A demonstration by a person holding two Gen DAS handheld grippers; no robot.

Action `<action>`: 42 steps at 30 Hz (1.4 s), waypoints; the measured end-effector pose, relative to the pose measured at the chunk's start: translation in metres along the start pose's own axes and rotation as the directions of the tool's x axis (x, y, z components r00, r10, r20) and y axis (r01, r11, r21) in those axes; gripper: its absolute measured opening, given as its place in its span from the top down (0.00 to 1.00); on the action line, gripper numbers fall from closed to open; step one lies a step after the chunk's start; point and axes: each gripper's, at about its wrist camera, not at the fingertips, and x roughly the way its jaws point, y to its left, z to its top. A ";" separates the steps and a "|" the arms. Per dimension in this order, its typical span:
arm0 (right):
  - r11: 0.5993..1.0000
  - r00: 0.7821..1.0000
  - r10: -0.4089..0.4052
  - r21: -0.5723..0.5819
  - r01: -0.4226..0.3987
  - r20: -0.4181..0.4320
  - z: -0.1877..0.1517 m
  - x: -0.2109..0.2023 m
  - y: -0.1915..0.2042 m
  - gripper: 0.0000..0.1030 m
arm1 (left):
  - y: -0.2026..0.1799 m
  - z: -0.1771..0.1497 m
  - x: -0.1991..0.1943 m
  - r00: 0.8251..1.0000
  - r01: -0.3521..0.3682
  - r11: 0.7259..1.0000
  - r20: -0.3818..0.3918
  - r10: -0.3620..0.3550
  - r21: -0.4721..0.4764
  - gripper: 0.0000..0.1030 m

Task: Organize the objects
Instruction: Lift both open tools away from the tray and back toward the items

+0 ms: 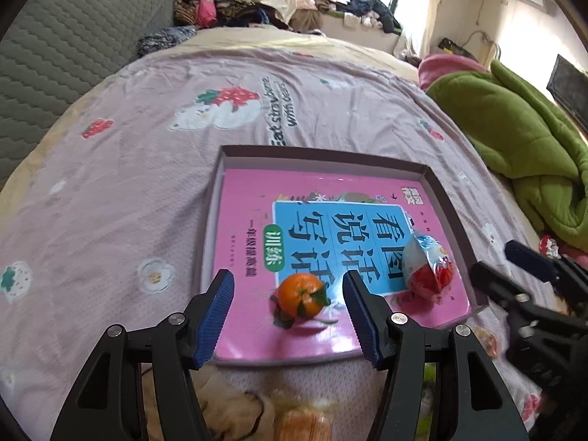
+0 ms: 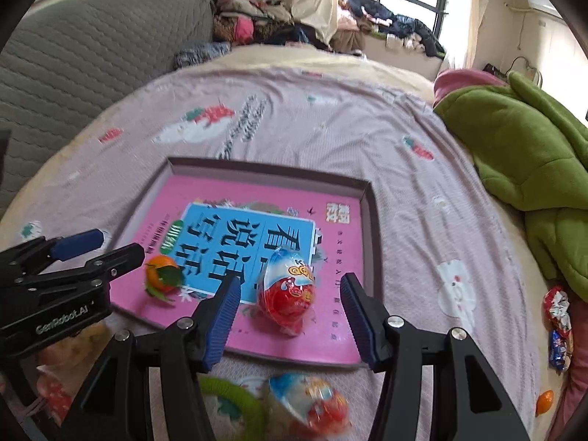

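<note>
A: On the left, is the left gripper carrying the orange?

B: No. Its jaws are apart and empty; the orange lies below, on the pink book inside the tray on the bed.

A: And the right gripper?

B: Also released. The wrapped egg rests on the book, not gripped. I think both things were put there to collect them; another egg waits outside.
</note>
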 end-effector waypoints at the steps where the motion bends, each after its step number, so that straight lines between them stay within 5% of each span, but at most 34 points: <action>1: 1.000 1.000 0.005 0.005 -0.005 0.021 -0.001 -0.012 -0.002 0.45 | 0.003 -0.003 -0.007 1.000 0.002 1.000 0.013 -0.002 -0.004 0.39; 23: 1.000 0.985 0.018 -0.009 -0.017 0.171 -0.024 -0.139 0.009 0.45 | 0.013 -0.031 -0.144 0.989 -0.056 0.998 0.140 0.052 0.019 0.39; 42: 0.998 0.973 0.002 -0.055 0.011 0.231 -0.063 -0.189 0.039 0.45 | 0.021 -0.069 -0.182 0.984 -0.088 0.994 0.163 0.077 0.062 0.38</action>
